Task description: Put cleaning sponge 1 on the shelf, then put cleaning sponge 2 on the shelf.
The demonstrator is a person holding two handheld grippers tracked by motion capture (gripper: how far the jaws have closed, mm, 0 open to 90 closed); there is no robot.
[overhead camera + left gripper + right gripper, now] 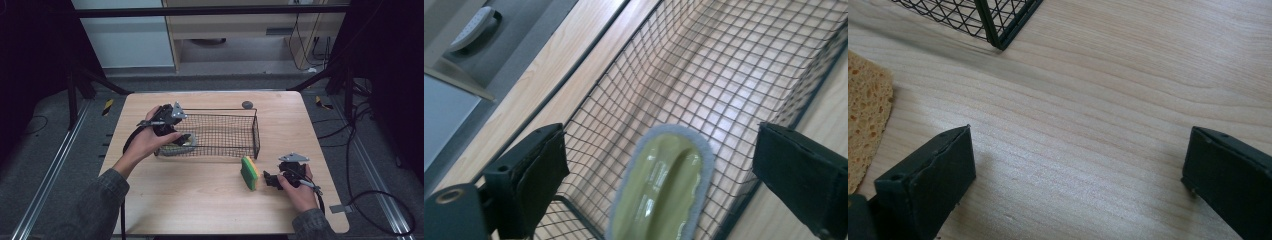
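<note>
1. High view: left gripper (184,137) sits at the near-left corner of the black wire basket (256,131), held by the left hand (150,141). Green dish with a grey rim (181,143) lies inside the basket at that same corner, right at the jaw tips. Rest of the basket floor is bare mesh.
2. High view: right gripper (267,179) rests on the wooden table (200,195), near the basket's near-right corner and outside it. Green-and-yellow sponge (249,173) stands on edge on the table just in front of the jaws, outside the basket. Contact between sponge and jaws: cannot tell. Small dark round object (247,104) sits on the table behind the basket's far wall.
3. Left gripper view: jaws spread wide. Green dish (664,190) lies between them on the basket's mesh floor (724,75), clear of both pads, nearer the middle. Nothing clamped.
4. Right gripper view: jaws wide apart over bare table wood (1108,100), nothing between them. Sponge's yellow porous face (865,110) is off beyond the left jaw, not touching it. Basket corner (998,22) shows at the top, well apart from the jaws.
</note>
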